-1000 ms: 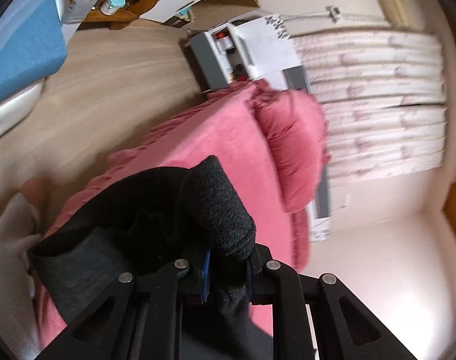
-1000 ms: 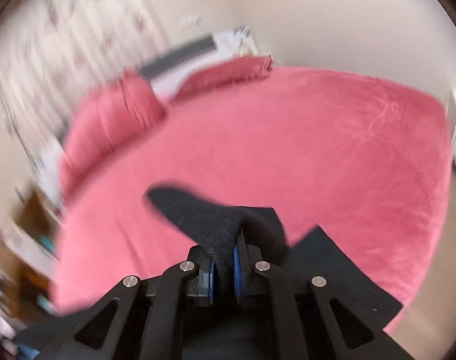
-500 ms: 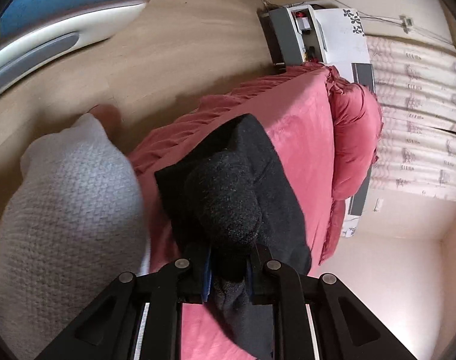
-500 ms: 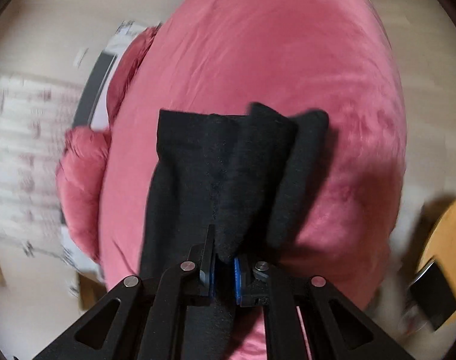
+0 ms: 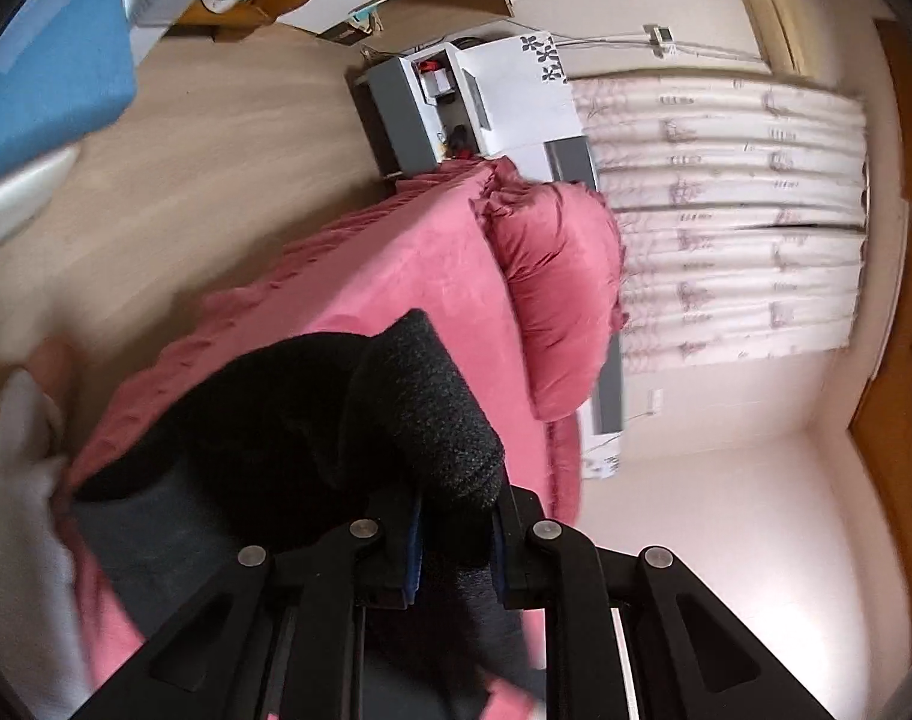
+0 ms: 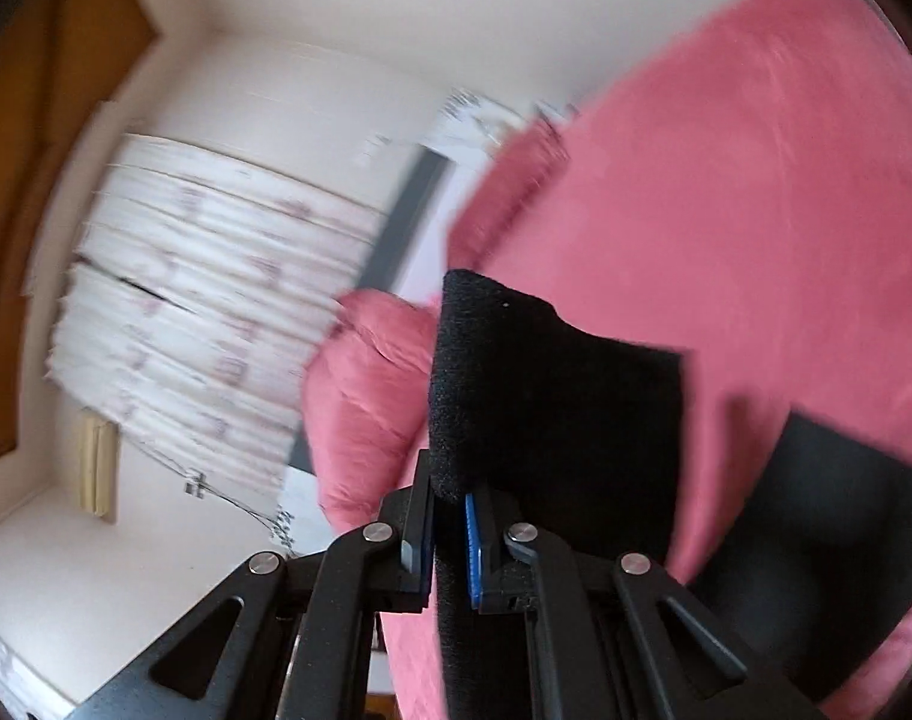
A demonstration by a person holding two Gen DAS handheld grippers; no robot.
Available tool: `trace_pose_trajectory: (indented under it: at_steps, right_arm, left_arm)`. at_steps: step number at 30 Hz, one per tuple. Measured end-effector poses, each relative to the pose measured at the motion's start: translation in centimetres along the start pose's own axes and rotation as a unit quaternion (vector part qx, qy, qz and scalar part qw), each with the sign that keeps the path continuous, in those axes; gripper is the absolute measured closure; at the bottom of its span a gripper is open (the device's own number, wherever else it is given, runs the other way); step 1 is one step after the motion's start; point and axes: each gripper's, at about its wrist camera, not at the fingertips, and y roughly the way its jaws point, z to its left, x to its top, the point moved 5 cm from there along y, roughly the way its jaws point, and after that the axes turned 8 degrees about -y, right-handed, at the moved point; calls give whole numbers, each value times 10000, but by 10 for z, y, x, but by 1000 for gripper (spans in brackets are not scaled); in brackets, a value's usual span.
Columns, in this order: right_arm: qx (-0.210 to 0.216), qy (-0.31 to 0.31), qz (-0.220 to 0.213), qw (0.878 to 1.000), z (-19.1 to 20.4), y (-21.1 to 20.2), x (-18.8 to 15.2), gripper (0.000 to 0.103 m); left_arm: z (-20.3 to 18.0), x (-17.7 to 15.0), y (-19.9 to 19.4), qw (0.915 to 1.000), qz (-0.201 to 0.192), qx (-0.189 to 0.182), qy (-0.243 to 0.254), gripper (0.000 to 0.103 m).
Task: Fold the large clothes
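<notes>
Up comes the black garment [image 5: 414, 420] again: half a second ago it hung low against the side of the bed, and now both views have swung back toward the curtained wall. Left tool [image 5: 455, 537] is clamped tight on a thick rolled bunch of the dark knit, blue pads pressed into the cloth on either side, the fuzzy, speckled weave bulging out just ahead of the fingertips. From that bunch the fabric sags away to the left in a loose dark fold, with a smoother grey-black layer showing beneath it, draped over the near corner of the pink bed [image 5: 420, 264]. Right tool [image 6: 450, 531] is pinching a different edge of the same garment [image 6: 546, 396], jaws nearly closed with only the cloth's thickness between the blue pads; the fabric rises from the pinch as a flat black panel with a squared corner, and a second dark flap trails off lower right across the pink cover [image 6: 756, 192]. At the left edge of the left view sits a blurred white cloth [image 5: 18, 510], just beside the bed corner. Further back, a plump pink pillow [image 5: 558, 294] lies at the head of the bed, then a grey-and-white cabinet [image 5: 474, 108] on the wooden floor [image 5: 204, 168], and behind it all the pale patterned curtains [image 5: 732, 216] across the far wall.
</notes>
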Motion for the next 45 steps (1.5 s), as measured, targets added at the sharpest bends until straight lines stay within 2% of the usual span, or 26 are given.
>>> trace_pose_trajectory:
  at_steps: [2, 5, 7, 8, 10, 11, 13, 14, 15, 18, 20, 22, 23, 26, 27, 29, 31, 33, 34, 36, 38, 40, 41, 43, 45]
  right_arm:
    - [-85, -20, -102, 9999, -19, -22, 0, 95]
    - [-416, 295, 194, 9985, -87, -39, -28, 95]
    - [-1020, 599, 509, 9917, -148, -40, -61, 95]
    - [-1221, 801, 599, 9875, -174, -43, -76, 95]
    - [-1730, 1375, 698, 9728, -232, -51, -110, 95]
    - [-1864, 1670, 684, 9658, -256, -52, -124, 95]
    - [-1620, 2233, 475, 9600, -281, -59, -147, 95]
    - [-1453, 2392, 315, 9595, -284, -58, -150, 95]
    - [-1465, 2353, 301, 9604, -280, -57, -148, 95]
    - [-1593, 1886, 373, 9683, -259, -52, -130, 95]
    - [-1452, 1584, 38, 9766, -236, -62, -105, 95]
    - [-1360, 1315, 15, 9820, -222, -64, -94, 95]
    - [-1472, 1150, 68, 9824, -219, -67, -91, 95]
    - [-1858, 1096, 250, 9761, -230, -61, -98, 95]
    - [-2144, 1211, 354, 9686, -242, -64, -106, 95]
    - [-2449, 1331, 496, 9591, -261, -71, -125, 95]
    - [-2413, 1464, 281, 9589, -270, -72, -135, 95]
    - [-2322, 1510, 67, 9609, -264, -73, -135, 89]
    - [-2256, 1583, 36, 9613, -266, -79, -136, 77]
    - [-2073, 1914, 71, 9593, -269, -97, -137, 69]
    - [-2438, 1882, 73, 9513, -269, -111, -129, 69]
    - [-3286, 1359, -3, 9346, -254, -123, -121, 66]
    - [-3734, 990, -117, 9223, -244, -131, -118, 66]
    - [-3901, 451, -290, 9192, -222, -137, -114, 66]
    - [-4050, -4, -175, 9141, -203, -129, -119, 66]
  left_arm:
    - [30, -8, -2, 9995, 161, 271, -56, 86]
    - [98, -28, 6, 9945, 373, 904, -362, 86]
    - [145, -43, 10, 9875, 437, 1336, -709, 86]
    - [160, -47, 11, 9850, 421, 1435, -858, 91]
    - [158, -49, 5, 9904, 262, 1211, -614, 90]
    - [154, -49, 6, 9896, 282, 1314, -514, 89]
    - [151, -49, 6, 9866, 334, 1537, -441, 89]
    - [149, -48, 7, 9862, 336, 1564, -426, 89]
    - [148, -47, 7, 9862, 324, 1570, -421, 89]
    - [138, -47, 10, 9873, 275, 1513, -390, 89]
    - [131, -47, 13, 9892, 275, 1415, -259, 89]
    - [127, -49, 9, 9890, 295, 1447, -22, 89]
    - [126, -48, 10, 9885, 297, 1479, 94, 89]
    - [126, -49, 15, 9846, 293, 1678, 389, 88]
    - [125, -51, 13, 9831, 291, 1736, 500, 88]
    - [124, -54, 10, 9798, 303, 1842, 713, 88]
    - [123, -55, 9, 9760, 309, 1961, 899, 83]
    - [118, -57, 11, 9632, 232, 2335, 1312, 79]
    - [115, -60, 10, 9567, 219, 2467, 1528, 76]
    - [106, -64, 7, 9430, 149, 2652, 2003, 72]
    - [98, -66, -1, 9349, -6, 2703, 2301, 65]
    - [90, -64, -6, 9245, -228, 2779, 2598, 57]
    - [84, -64, -10, 9169, -380, 2858, 2760, 51]
    - [76, -64, -13, 9076, -587, 2888, 2989, 46]
    - [66, -68, -12, 8980, -785, 2895, 3218, 42]
